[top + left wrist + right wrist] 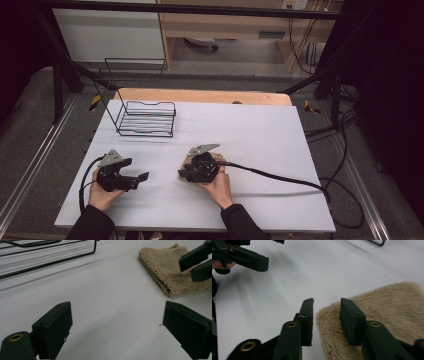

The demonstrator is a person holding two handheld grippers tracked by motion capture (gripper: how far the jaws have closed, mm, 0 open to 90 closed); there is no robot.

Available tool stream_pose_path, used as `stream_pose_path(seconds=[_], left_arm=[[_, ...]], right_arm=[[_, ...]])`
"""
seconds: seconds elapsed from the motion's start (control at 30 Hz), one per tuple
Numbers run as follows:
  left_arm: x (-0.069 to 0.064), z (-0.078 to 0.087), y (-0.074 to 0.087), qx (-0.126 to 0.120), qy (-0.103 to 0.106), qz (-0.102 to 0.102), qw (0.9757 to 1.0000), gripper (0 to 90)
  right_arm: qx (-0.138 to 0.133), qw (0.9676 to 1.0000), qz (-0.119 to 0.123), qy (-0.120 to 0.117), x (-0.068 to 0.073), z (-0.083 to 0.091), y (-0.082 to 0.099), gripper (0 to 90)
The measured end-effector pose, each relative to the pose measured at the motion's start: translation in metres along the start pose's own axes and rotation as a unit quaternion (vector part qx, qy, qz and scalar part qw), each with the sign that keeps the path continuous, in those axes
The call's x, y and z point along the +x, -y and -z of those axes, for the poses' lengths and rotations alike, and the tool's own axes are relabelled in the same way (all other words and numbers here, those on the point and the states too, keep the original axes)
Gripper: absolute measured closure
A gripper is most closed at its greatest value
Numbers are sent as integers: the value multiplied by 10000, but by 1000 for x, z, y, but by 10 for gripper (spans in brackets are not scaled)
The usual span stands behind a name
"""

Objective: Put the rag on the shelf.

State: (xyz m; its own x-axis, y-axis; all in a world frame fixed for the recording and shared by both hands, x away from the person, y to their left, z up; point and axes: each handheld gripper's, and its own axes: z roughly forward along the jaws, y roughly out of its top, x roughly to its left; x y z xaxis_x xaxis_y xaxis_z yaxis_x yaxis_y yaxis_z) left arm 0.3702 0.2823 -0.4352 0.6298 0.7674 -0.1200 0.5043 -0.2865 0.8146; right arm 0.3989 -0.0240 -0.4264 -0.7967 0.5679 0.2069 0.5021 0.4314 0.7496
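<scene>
- Folded beige towel [384, 315]: lies flat on the white table [260, 135], directly under the right gripper [326, 305], and runs on past the jaw tips to the far right in the right gripper view.
- Right gripper, jaw state: parted by a narrow gap, clamped on nothing. The near corner of the towel sits in that gap; one jaw stands over the pile, the other over bare table just off the towel's edge. Whether the pads touch the pile cannot be told.
- Towel axis: in the left gripper view the towel [170, 270] shows a thick folded edge that runs from near right to far left, with the loose layers behind it. That fold appears to be the long side; the full outline is covered by the hand in the high view, so the long axis is a judgement.
- Nearer hand: the right gripper [187, 172] is on the towel. The left gripper [142, 177] stands well apart, to the side of the fold, jaws wide apart and empty over bare table.
- Coming move, as judged: a pinch on the corner needs the right jaws lower, astride the edge.
- Farthest: the black wire rack [146, 119] stands beyond both grippers, nearer the left one, well clear of the towel.
</scene>
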Motion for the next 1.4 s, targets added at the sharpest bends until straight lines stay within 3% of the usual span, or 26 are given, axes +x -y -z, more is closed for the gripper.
stream_pose_path(seconds=[0.03, 0.1, 0.2, 0.37, 0.5, 0.7, 0.87, 1.0, 1.07, 1.17, 1.33, 1.37, 1.4], left_arm=[[0, 0, 0, 0, 0, 0, 10000, 86], [0, 0, 0, 6, -3, -5, 10000, 86], [0, 0, 0, 3, -6, 14, 10000, 86], [-1, -1, -1, 27, 4, -3, 10000, 86], [-2, -1, -1, 38, -2, -4, 10000, 86], [-1, 0, -1, 16, 3, 22, 10000, 87], [-2, 0, -1, 17, 13, 31, 10000, 87], [-1, 0, -1, 23, 13, 44, 10000, 87], [-1, -1, -1, 34, 20, 46, 10000, 88], [-2, -1, -1, 45, 30, 44, 10000, 88], [-4, -1, -2, 39, 45, 24, 10000, 88], [-4, -1, -2, 39, 45, 27, 10000, 88], [-4, -1, -2, 27, 45, 46, 10000, 88]], right_arm=[[0, 10000, 0, 0, 0, 0, 0, 627], [-49, 9998, 169, 86, -2, 21, 3, 578], [11, 9997, 165, 161, -6, 34, 11, 578], [236, 9995, 171, 157, -14, 56, 45, 594], [390, 9987, 234, 222, -18, 55, 58, 675], [468, 9975, 408, 328, -19, 49, 61, 816], [523, 9977, 278, 333, -20, 48, 58, 879], [525, 9985, 82, 147, -19, 51, 55, 885], [486, 9988, -21, -42, -16, 53, 54, 886], [496, 9986, 67, -182, -4, 51, 51, 885], [547, 9983, 115, -175, 4, 44, 48, 843], [502, 9986, 171, -88, 2, 44, 48, 658], [403, 9988, 287, 14, 0, 47, 45, 655]])
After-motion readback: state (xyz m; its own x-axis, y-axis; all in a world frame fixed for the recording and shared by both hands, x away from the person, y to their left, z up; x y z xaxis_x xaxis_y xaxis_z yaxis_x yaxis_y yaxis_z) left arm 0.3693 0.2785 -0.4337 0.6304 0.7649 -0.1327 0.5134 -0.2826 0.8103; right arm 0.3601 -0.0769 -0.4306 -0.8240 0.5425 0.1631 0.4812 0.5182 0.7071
